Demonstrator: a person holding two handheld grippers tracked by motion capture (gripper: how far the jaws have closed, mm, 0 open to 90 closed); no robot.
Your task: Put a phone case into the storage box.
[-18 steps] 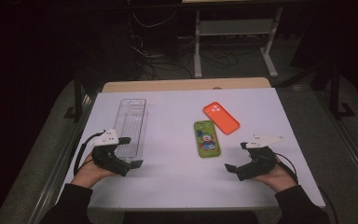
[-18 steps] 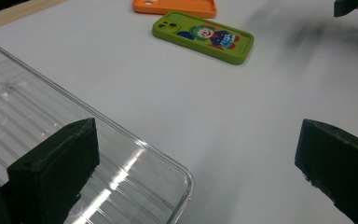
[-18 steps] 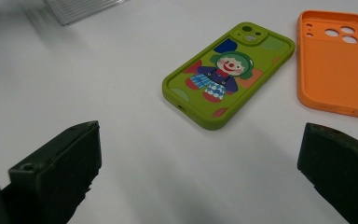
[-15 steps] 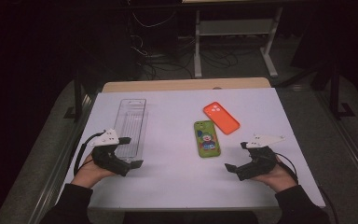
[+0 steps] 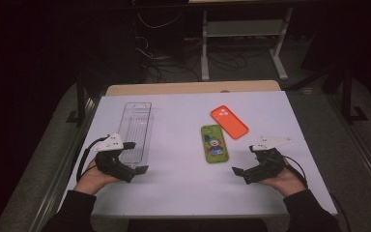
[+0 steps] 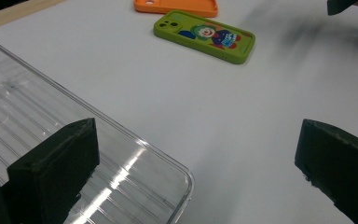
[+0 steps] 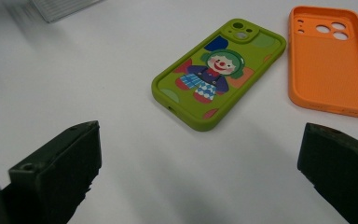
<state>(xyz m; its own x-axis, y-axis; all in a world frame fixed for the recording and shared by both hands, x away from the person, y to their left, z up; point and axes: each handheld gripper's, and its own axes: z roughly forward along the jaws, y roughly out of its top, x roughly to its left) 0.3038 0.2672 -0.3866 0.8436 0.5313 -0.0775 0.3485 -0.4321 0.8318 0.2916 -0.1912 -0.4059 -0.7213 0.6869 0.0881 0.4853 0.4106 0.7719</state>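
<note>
- Right now I hold my left tool [image 5: 136,157] low over the tabletop [image 5: 183,188], its jaws standing wide with nothing between them.
- One left jaw hangs over the near end of the clear plastic tray [image 5: 136,126]; the other stands over bare tabletop on the side of the tray that faces the green case.
- My right tool [image 5: 244,164] is likewise spread wide and grips nothing; it sits on the far side of the green phone case [image 5: 214,143] from the tray, nearer to me than the case.
- Seen from the right gripper view, the green phone case [image 7: 219,72] lies flat ahead of my open jaws, apart from both, its clown picture facing up.
- Just beside the green case, on its side away from the tray and a little farther from me, lies the orange phone case [image 5: 229,121], hollow side up; the two look close but whether they touch I cannot tell.
- From the left gripper view the tray [image 6: 51,116] sits under one jaw, with the green case [image 6: 205,35] well beyond it.
</note>
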